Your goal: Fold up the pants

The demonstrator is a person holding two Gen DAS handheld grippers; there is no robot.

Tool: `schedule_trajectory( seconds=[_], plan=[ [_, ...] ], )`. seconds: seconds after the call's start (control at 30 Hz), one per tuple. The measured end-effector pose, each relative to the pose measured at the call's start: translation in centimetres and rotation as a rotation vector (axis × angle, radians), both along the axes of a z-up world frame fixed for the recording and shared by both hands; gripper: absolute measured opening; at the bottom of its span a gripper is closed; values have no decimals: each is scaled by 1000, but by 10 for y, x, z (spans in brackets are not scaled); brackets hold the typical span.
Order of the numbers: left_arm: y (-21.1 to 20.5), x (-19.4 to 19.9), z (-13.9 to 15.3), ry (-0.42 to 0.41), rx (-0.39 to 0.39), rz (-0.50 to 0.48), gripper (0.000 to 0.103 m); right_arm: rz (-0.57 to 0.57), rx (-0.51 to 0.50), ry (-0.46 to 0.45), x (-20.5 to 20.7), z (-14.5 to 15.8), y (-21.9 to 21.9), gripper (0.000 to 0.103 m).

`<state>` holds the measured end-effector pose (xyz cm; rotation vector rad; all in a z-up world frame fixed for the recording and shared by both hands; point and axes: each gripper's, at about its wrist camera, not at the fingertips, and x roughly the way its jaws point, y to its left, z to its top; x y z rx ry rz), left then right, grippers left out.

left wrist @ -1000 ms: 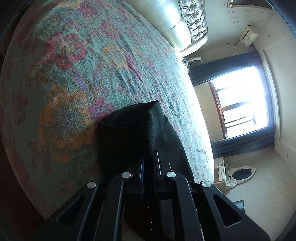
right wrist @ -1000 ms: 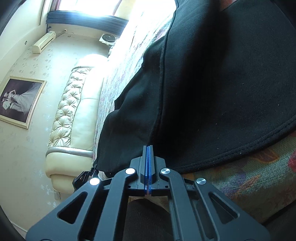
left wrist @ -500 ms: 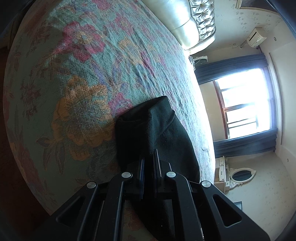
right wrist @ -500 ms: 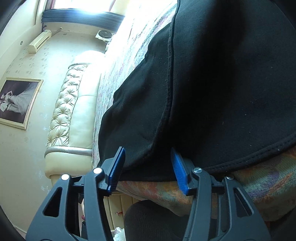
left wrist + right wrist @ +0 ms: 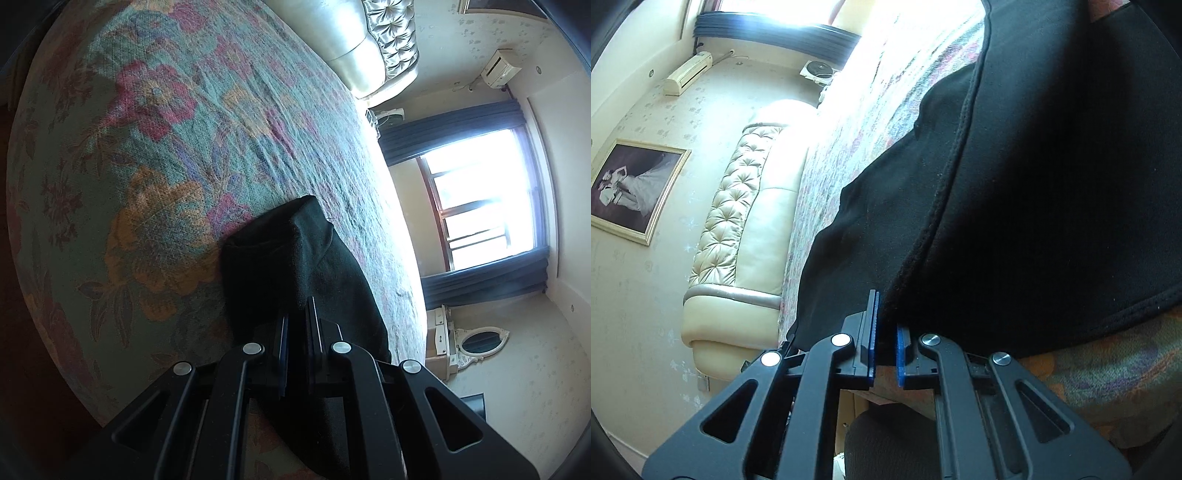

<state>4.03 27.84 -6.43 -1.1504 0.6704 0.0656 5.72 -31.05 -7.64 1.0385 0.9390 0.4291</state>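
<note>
A bedroom scene is shown through 2 fisheye views, 1 from each hand-held gripper.

In the left wrist view, the left gripper (image 5: 295, 332) sits at the lower centre of the frame. Its jaws are clenched on a bunched end of the black pants (image 5: 291, 254), which rises from the lower centre toward the middle of the picture. A floral bedspread (image 5: 155, 155) fills the left and upper left. A bright window (image 5: 487, 199) with dark curtains is seen at the right, and a padded headboard (image 5: 391, 40) at the top.

In the right wrist view, the right gripper (image 5: 884, 332) is at the lower centre. Its blue pads (image 5: 873, 332) have just been closing, and a hemmed edge of the pants (image 5: 1034, 184) is now pinched between them. The black cloth fills the centre and right of the frame, lying spread on the bedspread (image 5: 1108, 373). The headboard (image 5: 738, 214) and a framed picture (image 5: 631, 188) are seen at the left.

The step in hand is judged to be the taking of a 2-point grasp: both ends of the garment appear to be secured, and no fold is seen yet. The next move is judged to call for both held parts to be lifted together and 1 carried over toward the other, with the cloth kept taut so that the layers land flat.

Counted: 2 grippers, 1 pair of pants, 1 bedspread, 1 headboard, 1 window, 1 framed picture.
</note>
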Motion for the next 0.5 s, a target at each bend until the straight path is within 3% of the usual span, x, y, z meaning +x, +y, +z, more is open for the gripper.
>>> schedule_trajectory(
  seconds=[0.1,0.2,0.3,0.37,0.43,0.5],
  plan=[
    [4,-4,-9,15,3,2,7,22,-7,20,-7,-3,2,7],
    [6,-2,-28,46,-9,0,8,19,-17,78,-10,-28,1,7],
    [8,-3,-34,-3,-24,-17,10,23,26,91,-8,-37,-2,8],
    [13,-9,-30,-55,-47,-28,12,33,-5,83,-11,-23,-6,23],
    [21,-18,-17,-62,34,-23,14,37,-73,49,-16,-1,-15,56],
    [28,-26,1,-65,166,-15,15,30,-155,9,-21,23,-28,61]
  ],
)
